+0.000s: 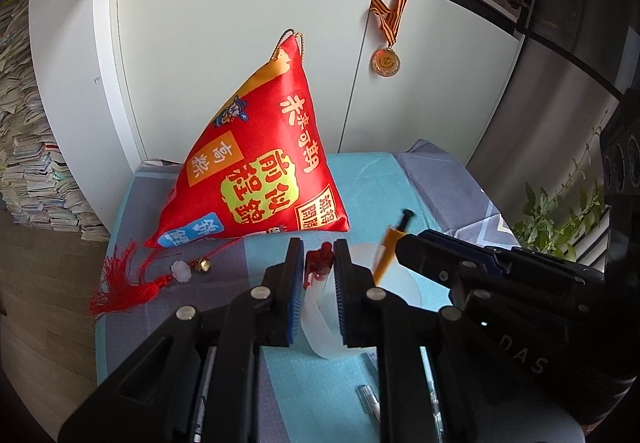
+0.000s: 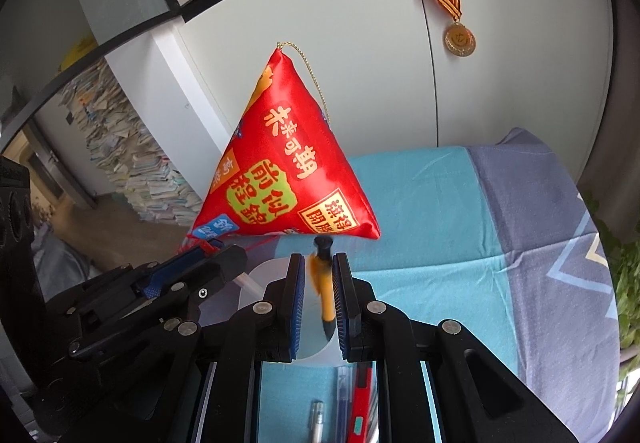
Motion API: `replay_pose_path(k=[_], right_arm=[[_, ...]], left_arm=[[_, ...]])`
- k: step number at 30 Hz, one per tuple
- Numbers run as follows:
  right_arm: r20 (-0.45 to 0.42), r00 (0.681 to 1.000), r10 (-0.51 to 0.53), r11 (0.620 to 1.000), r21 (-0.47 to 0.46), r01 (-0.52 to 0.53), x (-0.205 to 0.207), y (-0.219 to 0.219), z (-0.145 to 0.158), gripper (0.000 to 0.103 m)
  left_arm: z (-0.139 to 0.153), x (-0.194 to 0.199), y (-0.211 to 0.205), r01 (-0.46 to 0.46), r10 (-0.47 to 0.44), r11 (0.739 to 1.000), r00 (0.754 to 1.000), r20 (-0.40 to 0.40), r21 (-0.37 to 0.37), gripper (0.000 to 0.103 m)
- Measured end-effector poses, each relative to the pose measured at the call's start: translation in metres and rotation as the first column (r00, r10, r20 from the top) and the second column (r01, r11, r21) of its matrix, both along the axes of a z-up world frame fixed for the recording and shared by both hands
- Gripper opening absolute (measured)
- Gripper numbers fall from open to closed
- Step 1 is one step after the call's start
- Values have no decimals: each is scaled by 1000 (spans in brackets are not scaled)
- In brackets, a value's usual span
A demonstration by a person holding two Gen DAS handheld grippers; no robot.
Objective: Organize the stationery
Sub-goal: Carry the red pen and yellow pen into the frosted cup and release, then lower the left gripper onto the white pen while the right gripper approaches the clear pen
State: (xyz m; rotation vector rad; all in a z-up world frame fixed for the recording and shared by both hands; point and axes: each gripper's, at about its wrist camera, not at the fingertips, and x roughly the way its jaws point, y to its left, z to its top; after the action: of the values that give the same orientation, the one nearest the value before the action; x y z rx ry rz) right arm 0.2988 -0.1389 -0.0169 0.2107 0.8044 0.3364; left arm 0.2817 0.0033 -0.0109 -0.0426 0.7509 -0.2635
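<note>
Left wrist view: a clear pen with a red cap (image 1: pixel 319 275) is being pinched between the pads of the left gripper (image 1: pixel 318 263), red end pointing forward. Off to its right, the right gripper (image 1: pixel 404 243) is being seen from the side with an orange pen (image 1: pixel 390 247) clamped at its tip. A translucent plastic holder (image 1: pixel 400 283) is being partly hidden below both. Straight ahead, a red zongzi-shaped pillow (image 1: pixel 256 159) is being propped on the blue cloth (image 1: pixel 420 187), its red tassel (image 1: pixel 116 283) trailing off left.

Right wrist view: the orange pen (image 2: pixel 322 283) is being gripped between the closed-in pads of the right gripper (image 2: pixel 319 267), black end forward. The left gripper (image 2: pixel 216 247) is being seen to the left. Down near the camera, a blue pen (image 2: pixel 342 399), a red pen (image 2: pixel 362 403) and a silver pen (image 2: pixel 317 419) are being left on the cloth.
</note>
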Motion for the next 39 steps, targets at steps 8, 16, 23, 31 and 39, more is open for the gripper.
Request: replay_pose_path(k=[8, 16, 23, 31, 39], right_arm=[[17, 1000, -24, 1000, -18, 24, -32, -14, 9, 15], [4, 999, -44, 995, -88, 44, -95, -28, 3, 15], [-31, 998, -50, 990, -131, 46, -143, -37, -15, 15], [-102, 994, -43, 989, -143, 28, -178, -41, -48, 15], [-153, 987, -52, 985, -172, 25, -191, -40, -73, 15]], left_arm=[[18, -31, -3, -17, 14, 999, 997, 79, 30, 29], [31, -84, -10, -3, -7, 998, 989, 147, 66, 35], [29, -129, -20, 17, -33, 995, 984, 176, 94, 42], [-18, -160, -23, 26, -32, 996, 997, 67, 84, 45], [-73, -165, -35, 80, -78, 997, 991, -109, 13, 45]])
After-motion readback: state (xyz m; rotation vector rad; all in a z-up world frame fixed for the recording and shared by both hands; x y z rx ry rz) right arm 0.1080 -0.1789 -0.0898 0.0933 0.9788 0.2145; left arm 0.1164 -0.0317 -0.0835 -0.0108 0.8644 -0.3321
